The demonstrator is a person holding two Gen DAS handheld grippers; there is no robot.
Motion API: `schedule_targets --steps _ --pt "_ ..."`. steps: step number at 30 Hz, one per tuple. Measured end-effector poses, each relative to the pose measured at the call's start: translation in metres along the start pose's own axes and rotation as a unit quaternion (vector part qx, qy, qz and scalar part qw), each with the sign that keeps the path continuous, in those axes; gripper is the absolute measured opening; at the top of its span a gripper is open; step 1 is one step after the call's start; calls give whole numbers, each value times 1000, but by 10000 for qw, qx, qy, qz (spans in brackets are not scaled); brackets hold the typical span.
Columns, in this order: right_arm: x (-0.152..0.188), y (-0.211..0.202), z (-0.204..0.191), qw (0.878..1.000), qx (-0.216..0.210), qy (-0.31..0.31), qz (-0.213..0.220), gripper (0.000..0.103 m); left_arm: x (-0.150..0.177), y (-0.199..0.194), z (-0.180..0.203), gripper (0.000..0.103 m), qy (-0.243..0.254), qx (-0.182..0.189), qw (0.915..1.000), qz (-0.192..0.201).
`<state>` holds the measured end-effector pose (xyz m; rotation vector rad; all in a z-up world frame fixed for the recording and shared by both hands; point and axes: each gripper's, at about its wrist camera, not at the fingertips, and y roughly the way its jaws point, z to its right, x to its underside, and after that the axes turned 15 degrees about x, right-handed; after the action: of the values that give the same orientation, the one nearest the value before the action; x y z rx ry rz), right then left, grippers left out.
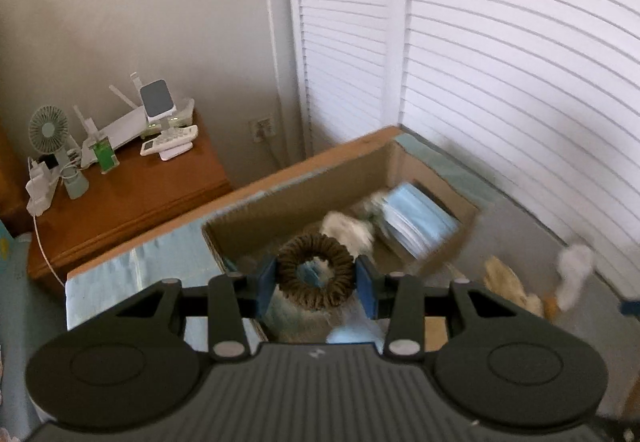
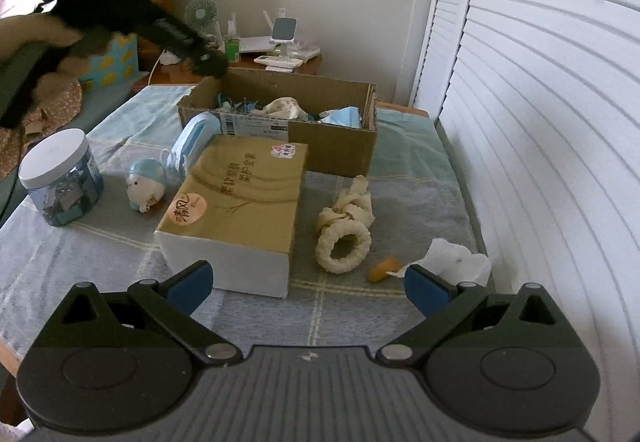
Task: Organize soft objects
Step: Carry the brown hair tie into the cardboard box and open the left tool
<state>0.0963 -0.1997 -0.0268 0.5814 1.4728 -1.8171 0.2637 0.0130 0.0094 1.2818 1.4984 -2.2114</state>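
Note:
My left gripper [image 1: 316, 274] is shut on a dark brown scrunchie [image 1: 340, 284], its blue pads pressing on both sides. It hangs over the open cardboard box [image 1: 304, 197], which holds blue face masks [image 1: 416, 217] and a white cloth [image 1: 348, 230]. In the right wrist view the left gripper [image 2: 208, 61] is a dark blur at the box's [image 2: 332, 145] far left corner. My right gripper [image 2: 308, 284] is open and empty, low over the checked cloth in front of a cream scrunchie [image 2: 325, 256], a crumpled white tissue [image 2: 456, 262] and a small orange piece [image 2: 382, 269].
A gold tissue box [image 2: 240, 201] lies before the cardboard box. Left of it are a mask pack [image 2: 196, 139], a small plush toy [image 2: 146, 187] and a lidded jar [image 2: 60, 177]. White louvred doors [image 2: 540, 121] close the right side. A wooden nightstand [image 1: 132, 193] with a fan stands behind.

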Motion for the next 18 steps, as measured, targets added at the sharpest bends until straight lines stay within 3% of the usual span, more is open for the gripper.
schedule_targets --steps 5,6,7,9,18 --pt "0 3 7 10000 79 56 -21 103 -15 27 -23 45 -159 -198 9997 -68" --pt "0 3 8 9999 89 59 -22 103 -16 30 -26 54 -184 -259 9995 -41" --pt "-1 4 9 9999 92 68 -27 103 -18 32 -29 71 -230 -313 9992 -30" --pt "0 5 10 9999 89 96 -35 103 -19 30 -32 84 -341 -437 9984 89" --pt "3 4 11 9999 63 134 -48 103 -11 0 -14 91 -249 -406 9986 230"
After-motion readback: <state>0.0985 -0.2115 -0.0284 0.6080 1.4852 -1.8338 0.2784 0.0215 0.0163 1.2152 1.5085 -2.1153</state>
